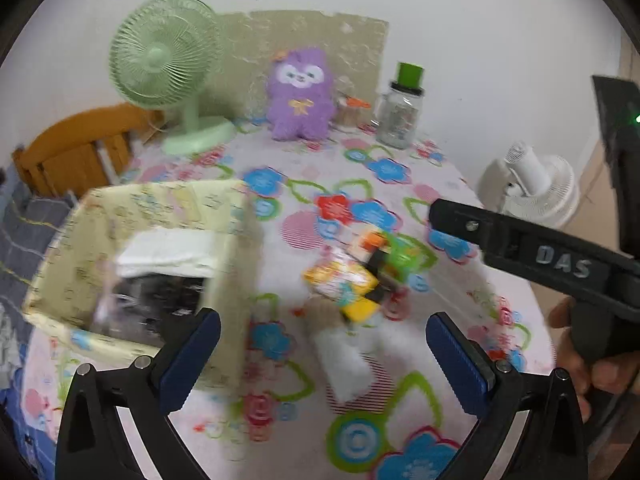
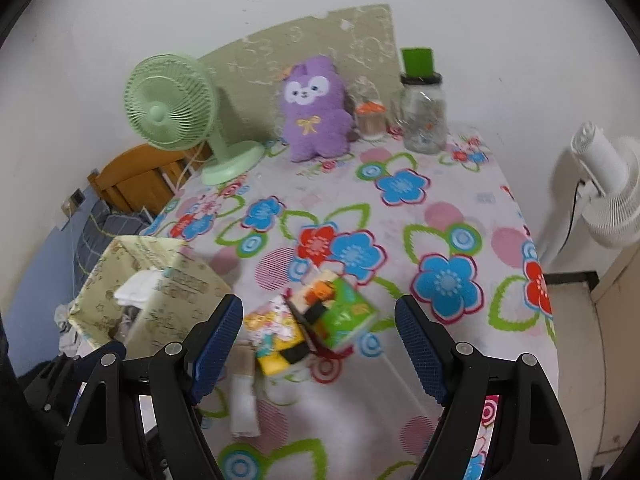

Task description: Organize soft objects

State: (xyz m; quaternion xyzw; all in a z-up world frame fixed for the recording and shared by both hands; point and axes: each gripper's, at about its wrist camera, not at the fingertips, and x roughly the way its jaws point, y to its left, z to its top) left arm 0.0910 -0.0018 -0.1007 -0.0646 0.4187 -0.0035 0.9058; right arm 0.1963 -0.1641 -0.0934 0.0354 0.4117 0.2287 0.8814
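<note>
- The left gripper (image 1: 323, 354) hovers above the near part of the tabletop (image 1: 400, 200), its 2 blue-padded fingers (image 1: 188, 356) spread wide apart with nothing between them.
- The right gripper (image 2: 319, 346) also hangs over the near edge, jaws wide apart and empty; in the left wrist view its black body (image 1: 560, 264) reaches in from the right edge, held by a hand (image 1: 580, 360).
- A pale yellow fabric box (image 1: 160, 248) stands at the left edge of the tabletop, open at the top, with a folded white cloth (image 1: 168, 254) and something dark, too blurred to name, inside it.
- A small heap of soft packs (image 2: 316, 320) lies near the middle of the tabletop, to the right of the box: a green one (image 2: 348, 312), a yellow one (image 2: 280, 352) and a pink-white one (image 2: 276, 324) touch each other.
- A rolled white and beige cloth (image 2: 244, 396) lies just in front of the heap, closer to the near edge.
- A purple plush (image 2: 314, 112) sits upright at the far edge, against a beige panel (image 2: 360, 48).
- A green fan (image 2: 176, 108) stands at the far left corner.
- A glass jar (image 2: 424, 112) with a green top stands at the far right corner, with a small orange-lidded jar (image 2: 370, 118) between it and the plush.
- A white fan (image 2: 608, 192) stands beyond the right edge, off the tabletop.
</note>
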